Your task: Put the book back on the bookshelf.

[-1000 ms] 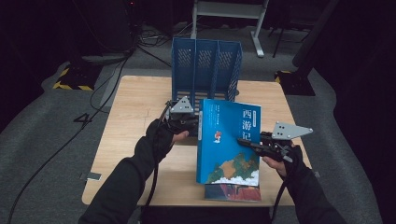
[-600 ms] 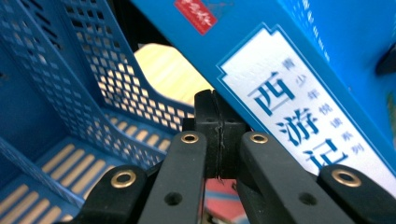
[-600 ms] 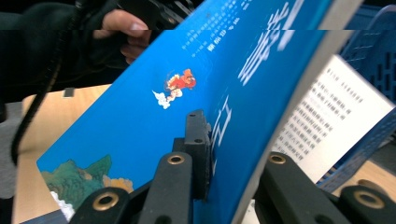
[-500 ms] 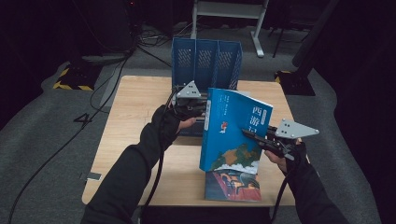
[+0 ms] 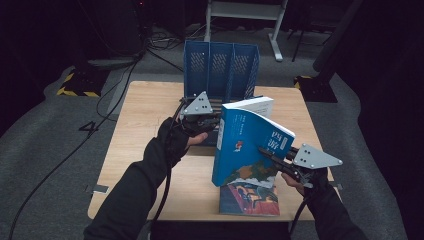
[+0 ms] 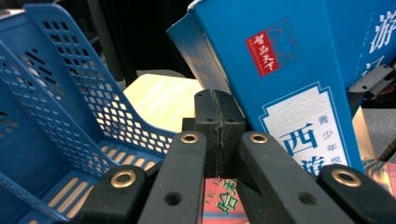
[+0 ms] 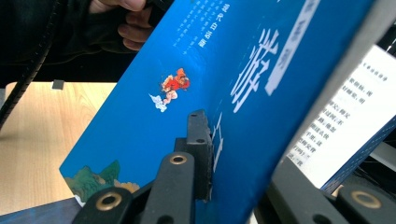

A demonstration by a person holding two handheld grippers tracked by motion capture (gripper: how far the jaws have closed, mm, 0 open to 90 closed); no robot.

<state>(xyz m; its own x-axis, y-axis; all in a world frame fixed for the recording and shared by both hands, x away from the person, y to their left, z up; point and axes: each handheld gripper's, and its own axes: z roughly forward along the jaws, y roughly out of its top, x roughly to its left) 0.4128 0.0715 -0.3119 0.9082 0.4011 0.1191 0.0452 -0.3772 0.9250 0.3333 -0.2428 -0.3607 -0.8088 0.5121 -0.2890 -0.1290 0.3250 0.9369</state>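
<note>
**Blue book tipped up between two grippers**

The right gripper (image 5: 267,154) is clamped on the blue book (image 5: 247,150), one jaw on the front cover and one behind; its jaws have just been closing on it. The book stands tilted on the wooden table (image 5: 145,125), its lower edge over a second book (image 5: 250,199) lying flat. The left gripper (image 5: 212,121), jaws pressed together on nothing, sits against the book's spine side, just in front of the blue file rack (image 5: 220,65).
</note>
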